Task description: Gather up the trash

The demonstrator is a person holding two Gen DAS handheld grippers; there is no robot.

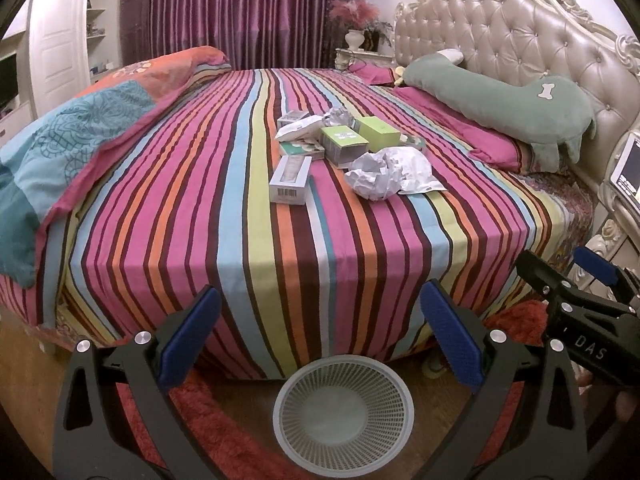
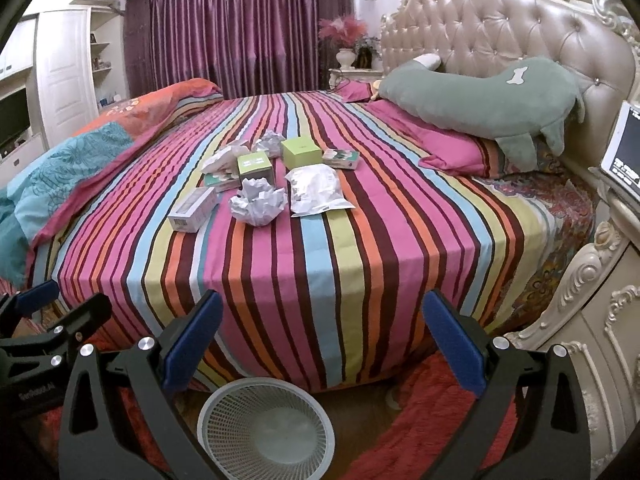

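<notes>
Both grippers, left gripper and right gripper, gape empty; right wrist view separates crumpled paper from bag.

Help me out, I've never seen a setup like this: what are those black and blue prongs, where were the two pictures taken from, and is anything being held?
The prongs are two hand-held grippers, each with a fisheye camera looking along its fingers. One picture is from the left gripper, the other from the right gripper. Both are open and hold nothing. On the striped bed lies trash: crumpled paper, a plastic bag, green boxes and a white box. A mesh wastebasket stands on the floor, apparently empty.
</notes>
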